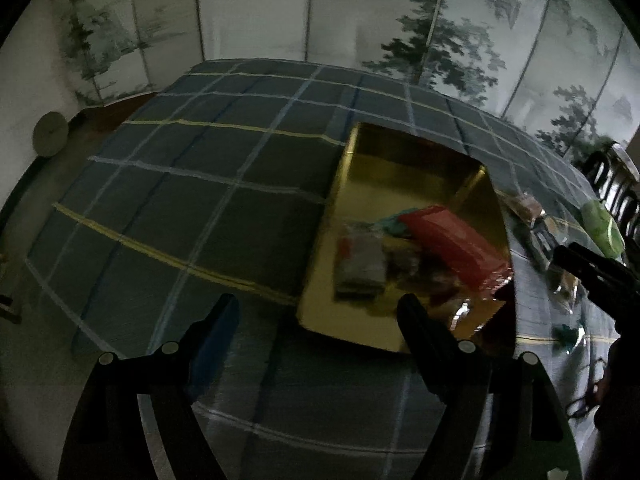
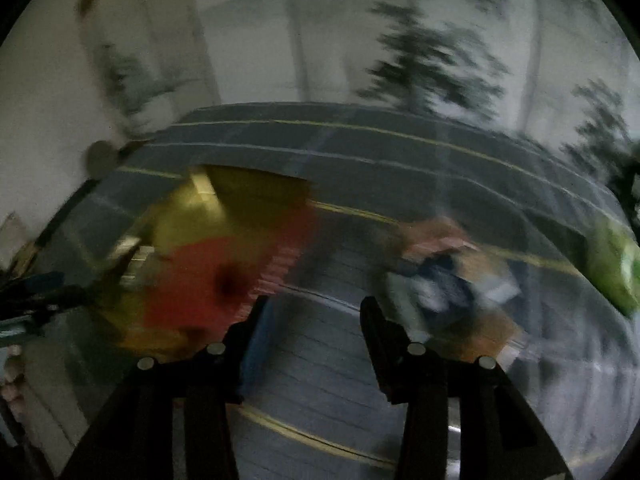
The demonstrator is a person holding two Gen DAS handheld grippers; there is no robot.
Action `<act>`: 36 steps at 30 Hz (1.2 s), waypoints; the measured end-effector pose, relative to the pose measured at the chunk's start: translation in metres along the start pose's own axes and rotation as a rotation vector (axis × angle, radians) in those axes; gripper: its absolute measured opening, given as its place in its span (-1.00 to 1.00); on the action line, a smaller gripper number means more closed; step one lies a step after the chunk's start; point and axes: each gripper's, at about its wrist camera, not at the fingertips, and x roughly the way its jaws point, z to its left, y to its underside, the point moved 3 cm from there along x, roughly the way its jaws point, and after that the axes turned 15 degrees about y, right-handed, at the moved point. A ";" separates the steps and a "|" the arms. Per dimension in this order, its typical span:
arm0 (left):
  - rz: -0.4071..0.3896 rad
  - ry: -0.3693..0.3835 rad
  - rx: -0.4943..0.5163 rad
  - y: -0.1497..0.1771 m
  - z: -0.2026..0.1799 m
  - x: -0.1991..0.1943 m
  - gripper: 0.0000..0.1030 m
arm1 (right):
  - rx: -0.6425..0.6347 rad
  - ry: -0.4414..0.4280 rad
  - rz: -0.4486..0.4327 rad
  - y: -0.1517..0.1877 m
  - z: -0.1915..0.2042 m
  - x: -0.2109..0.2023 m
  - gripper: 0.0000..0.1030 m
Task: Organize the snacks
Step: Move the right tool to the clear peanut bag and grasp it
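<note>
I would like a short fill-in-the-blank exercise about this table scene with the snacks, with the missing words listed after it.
1. The red packet lies inside the ____ tray.
2. The table is covered by a checked ____ with yellow and pale lines.
3. The light green packet lies ____ the tray, on the cloth.
4. Between the fingers of the left gripper there is ____.

Missing words: gold; tablecloth; outside; nothing
</note>
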 end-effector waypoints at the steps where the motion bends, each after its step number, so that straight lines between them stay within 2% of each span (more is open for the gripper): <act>1: 0.001 0.005 0.005 0.000 -0.003 0.001 0.51 | 0.022 0.031 0.021 0.003 -0.013 0.004 -0.10; 4: 0.001 0.026 0.023 -0.002 -0.012 0.003 0.51 | 0.106 0.094 0.100 0.015 -0.053 0.018 -0.10; 8: -0.005 0.045 0.044 -0.004 -0.023 0.003 0.51 | 0.208 0.110 0.180 0.022 -0.083 0.033 -0.10; 16: 0.002 0.075 0.092 -0.005 -0.043 0.006 0.51 | 0.350 0.135 0.283 0.023 -0.097 0.063 0.03; 19: 0.006 0.088 0.110 -0.006 -0.051 0.009 0.51 | 0.342 0.158 0.303 0.024 -0.096 0.073 0.03; 29: 0.040 0.121 0.162 -0.004 -0.083 0.023 0.51 | 0.173 0.182 0.219 0.034 -0.082 0.071 -0.03; 34: 0.061 0.157 0.210 -0.001 -0.108 0.030 0.51 | 0.093 0.133 0.176 0.044 -0.084 0.062 -0.25; 36: 0.068 0.174 0.244 0.000 -0.121 0.034 0.51 | 0.087 0.107 0.162 0.049 -0.093 0.059 -0.26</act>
